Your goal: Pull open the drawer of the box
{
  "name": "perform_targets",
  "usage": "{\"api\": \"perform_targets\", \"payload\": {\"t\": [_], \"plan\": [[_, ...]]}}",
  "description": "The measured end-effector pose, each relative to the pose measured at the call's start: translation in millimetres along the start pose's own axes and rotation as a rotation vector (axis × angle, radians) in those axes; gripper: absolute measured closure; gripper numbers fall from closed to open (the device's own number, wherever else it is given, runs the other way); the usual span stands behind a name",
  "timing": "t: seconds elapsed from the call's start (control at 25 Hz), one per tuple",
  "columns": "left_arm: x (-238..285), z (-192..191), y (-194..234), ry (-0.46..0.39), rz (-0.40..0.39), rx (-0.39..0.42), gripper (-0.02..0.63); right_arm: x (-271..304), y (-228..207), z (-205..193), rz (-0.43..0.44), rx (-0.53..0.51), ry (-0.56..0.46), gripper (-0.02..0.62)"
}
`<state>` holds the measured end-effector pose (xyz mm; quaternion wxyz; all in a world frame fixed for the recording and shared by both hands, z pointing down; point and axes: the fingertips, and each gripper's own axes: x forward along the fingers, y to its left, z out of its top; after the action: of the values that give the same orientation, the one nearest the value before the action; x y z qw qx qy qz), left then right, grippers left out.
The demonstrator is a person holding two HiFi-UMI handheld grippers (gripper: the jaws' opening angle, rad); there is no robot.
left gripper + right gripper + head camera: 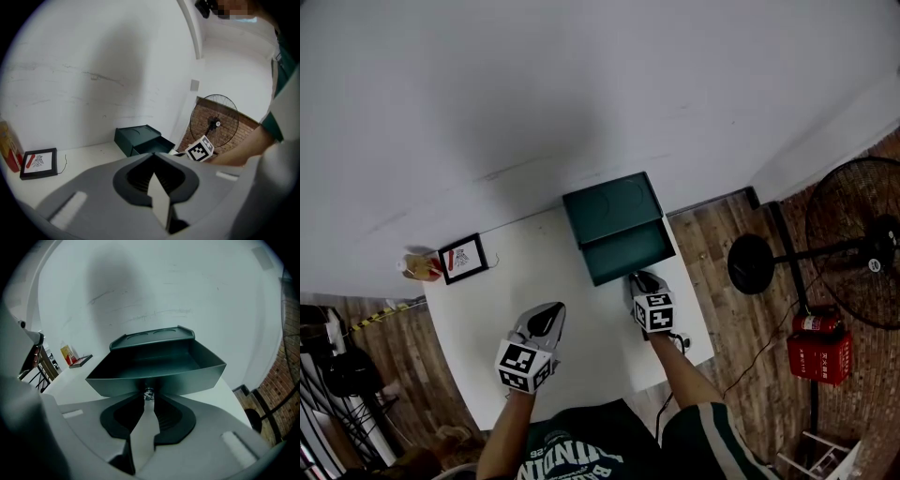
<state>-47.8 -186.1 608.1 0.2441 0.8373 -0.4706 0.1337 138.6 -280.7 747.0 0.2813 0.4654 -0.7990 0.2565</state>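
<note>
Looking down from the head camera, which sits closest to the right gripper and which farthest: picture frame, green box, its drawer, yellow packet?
1. Drawer: at the right gripper, jaws clamped on its knob.
2. Green box: just behind the drawer.
3. Picture frame: far off to the left.
4. Yellow packet: just left of the frame.

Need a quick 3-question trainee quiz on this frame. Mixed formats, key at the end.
1. True or false: the drawer of the green box is fully shut.
2. Pick one. The right gripper is: A) open and empty; B) shut on the drawer's knob; C) shut on the box's top edge.
3. Fill in: the left gripper is shut and holds ____.
Key: 1 false (the drawer is pulled out); 2 B; 3 nothing.
</note>
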Motion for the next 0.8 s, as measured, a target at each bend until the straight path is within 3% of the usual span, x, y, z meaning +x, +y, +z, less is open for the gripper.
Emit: {"api": "perform_targets", "payload": {"t": [0.52,0.68,0.8], "plan": [[-30,-1,-2,-0.029,0.024,0.013,0.554,-24,1,-13,-0.004,0.059,-0.007,0.523],[-47,8,4,-0.062,0.048,0.030,0.554,-53,11,7,0.002,0.064,-0.089,0.524],[-63,18,12,-0.095,0.074,0.044,0.553,-73,34,31,0.041,0.010,-0.163,0.553]]}}
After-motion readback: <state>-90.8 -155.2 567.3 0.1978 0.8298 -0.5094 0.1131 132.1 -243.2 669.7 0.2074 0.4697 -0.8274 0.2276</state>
